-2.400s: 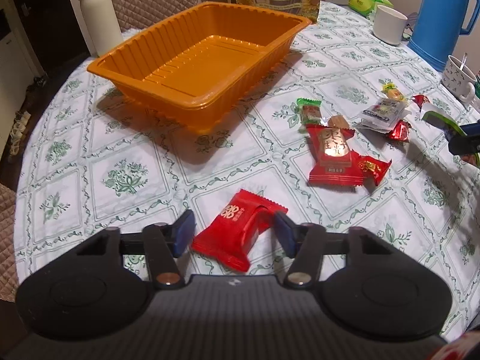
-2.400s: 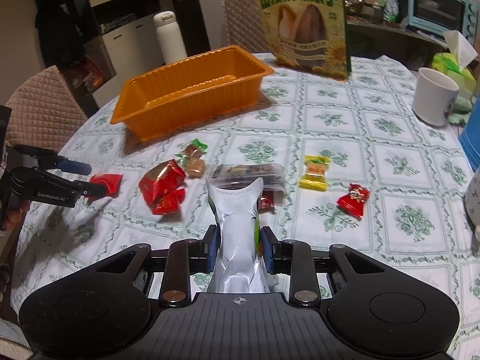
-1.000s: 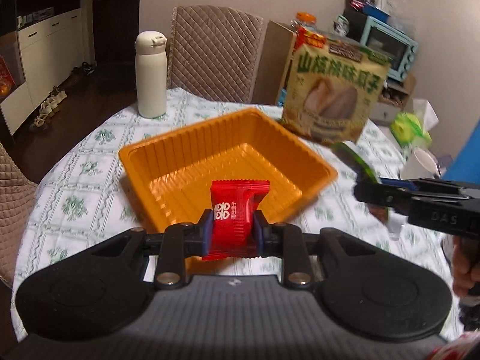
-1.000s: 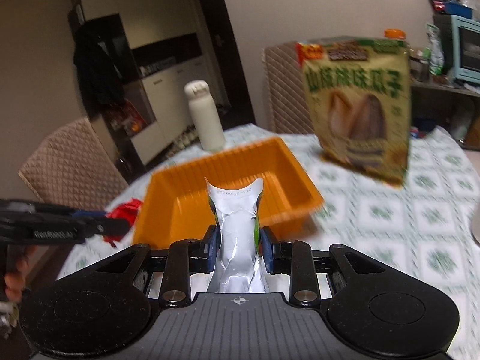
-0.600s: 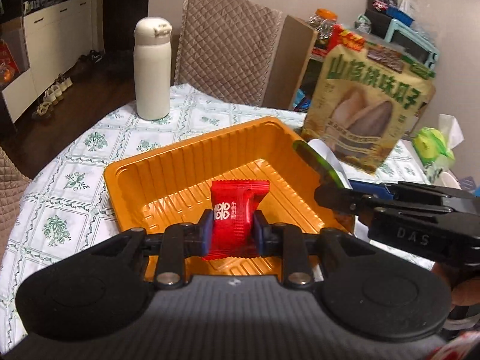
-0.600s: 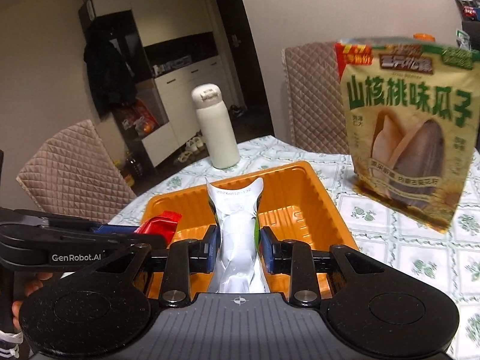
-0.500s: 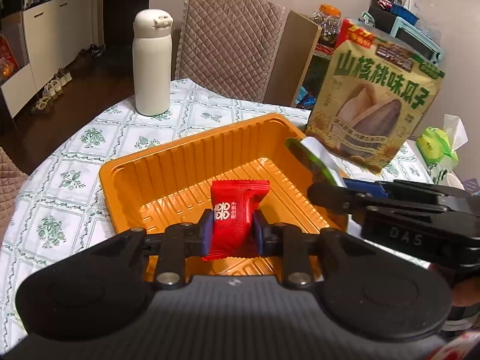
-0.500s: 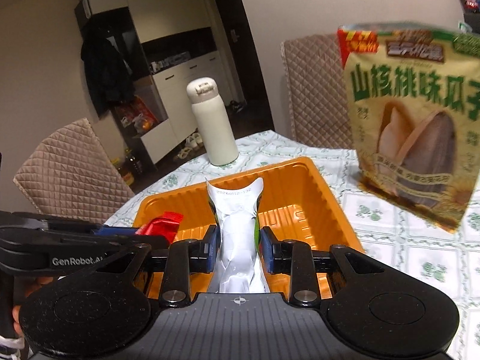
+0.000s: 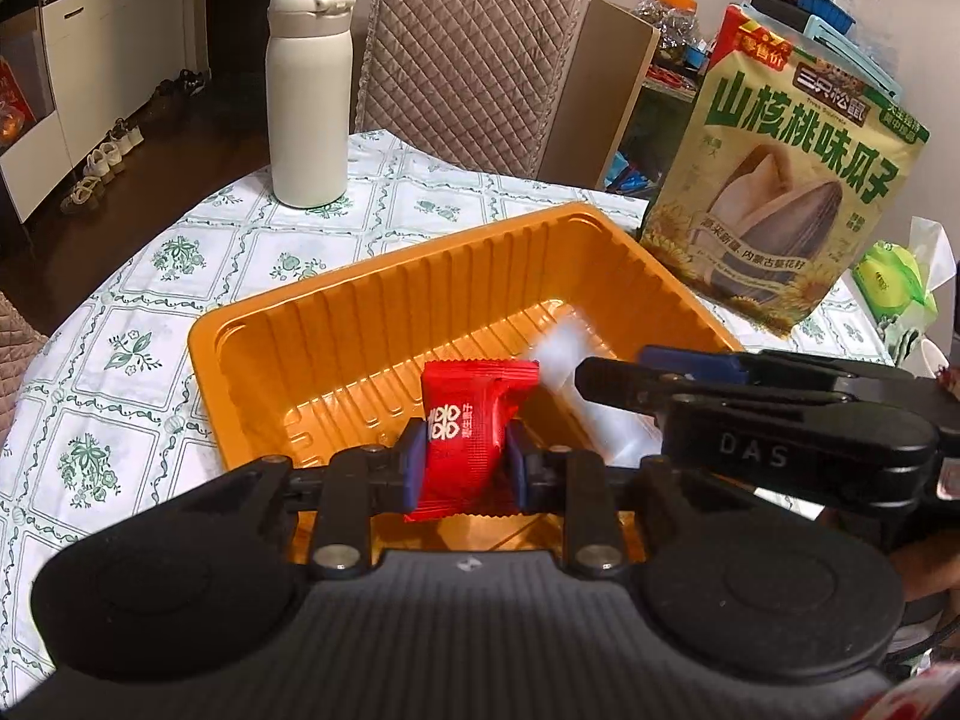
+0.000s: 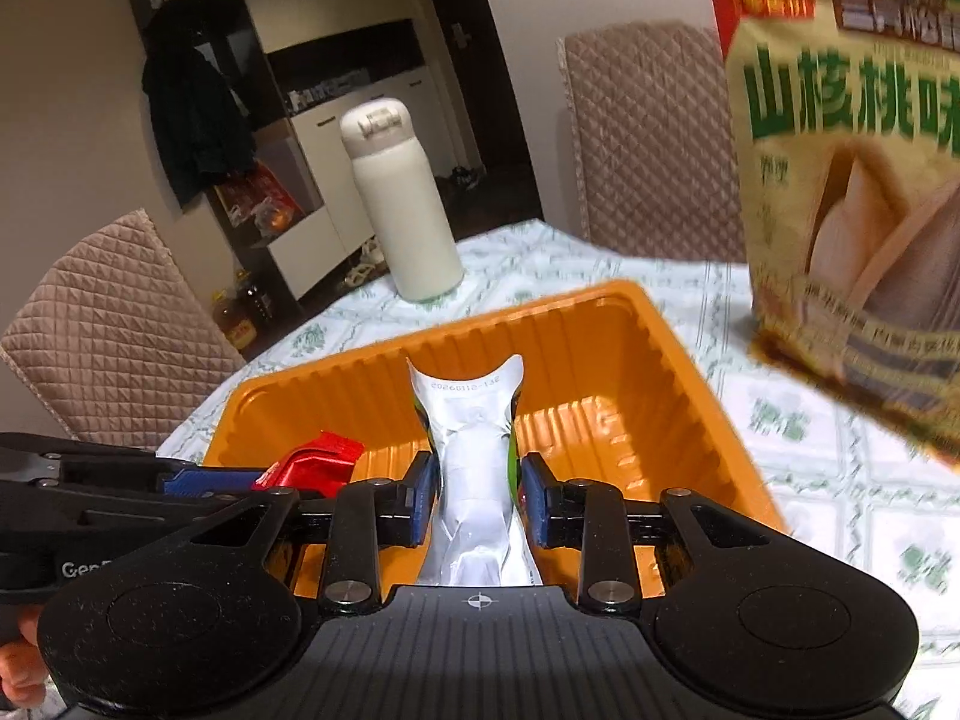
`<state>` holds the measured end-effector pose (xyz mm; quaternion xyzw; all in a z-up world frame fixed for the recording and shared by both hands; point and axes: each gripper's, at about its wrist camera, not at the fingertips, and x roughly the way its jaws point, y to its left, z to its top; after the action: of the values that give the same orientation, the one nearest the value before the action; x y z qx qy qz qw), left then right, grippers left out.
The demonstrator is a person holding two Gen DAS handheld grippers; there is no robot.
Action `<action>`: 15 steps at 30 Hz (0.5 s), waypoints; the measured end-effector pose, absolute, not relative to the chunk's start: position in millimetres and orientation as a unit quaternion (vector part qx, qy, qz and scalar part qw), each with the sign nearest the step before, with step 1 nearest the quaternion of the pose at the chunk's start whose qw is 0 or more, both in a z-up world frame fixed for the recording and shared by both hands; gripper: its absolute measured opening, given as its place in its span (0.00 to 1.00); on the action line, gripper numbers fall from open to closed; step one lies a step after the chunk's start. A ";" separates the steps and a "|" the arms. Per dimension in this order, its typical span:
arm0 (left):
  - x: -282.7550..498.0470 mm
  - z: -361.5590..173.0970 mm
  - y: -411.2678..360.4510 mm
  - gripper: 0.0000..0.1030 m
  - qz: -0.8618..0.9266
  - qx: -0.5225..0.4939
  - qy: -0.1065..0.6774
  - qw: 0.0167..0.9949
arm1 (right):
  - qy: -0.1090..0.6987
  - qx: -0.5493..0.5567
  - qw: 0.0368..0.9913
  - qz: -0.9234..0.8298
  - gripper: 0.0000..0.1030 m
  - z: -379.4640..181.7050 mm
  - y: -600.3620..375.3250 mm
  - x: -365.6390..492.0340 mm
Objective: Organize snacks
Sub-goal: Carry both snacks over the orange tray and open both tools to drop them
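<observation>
An empty orange plastic tray stands on the patterned tablecloth; it also shows in the right wrist view. My left gripper is shut on a red snack packet and holds it above the tray's near edge. My right gripper is shut on a white and green snack pouch, also over the tray. In the left wrist view the right gripper reaches in from the right with the blurred pouch. In the right wrist view the left gripper comes in from the left with the red packet.
A white flask stands behind the tray at the left. A large sunflower-seed bag stands behind it at the right. Quilted chairs ring the table. A green tissue pack lies far right.
Both grippers have moved closer over the tray, each still holding its snack. The right gripper and pouch have dropped lower into the tray's right side.
</observation>
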<state>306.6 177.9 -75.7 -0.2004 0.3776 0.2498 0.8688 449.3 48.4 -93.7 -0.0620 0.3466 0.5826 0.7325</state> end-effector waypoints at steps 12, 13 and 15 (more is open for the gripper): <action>309.7 -71.3 174.4 0.24 0.240 -0.198 0.370 0.875 | 0.338 -0.048 0.750 0.566 0.59 -84.4 20.1 451.7; 310.0 -69.7 173.8 0.24 0.239 -0.197 0.367 0.877 | 0.337 -0.045 0.752 0.565 0.59 -83.3 17.3 451.4; 309.2 -66.4 172.5 0.24 0.241 -0.195 0.359 0.880 | 0.337 -0.041 0.755 0.561 0.59 -81.2 9.6 451.0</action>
<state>309.2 172.5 -66.4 -0.1950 0.3592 0.2409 0.8803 451.0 9.6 -81.2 -0.0414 0.3374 0.5610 0.7548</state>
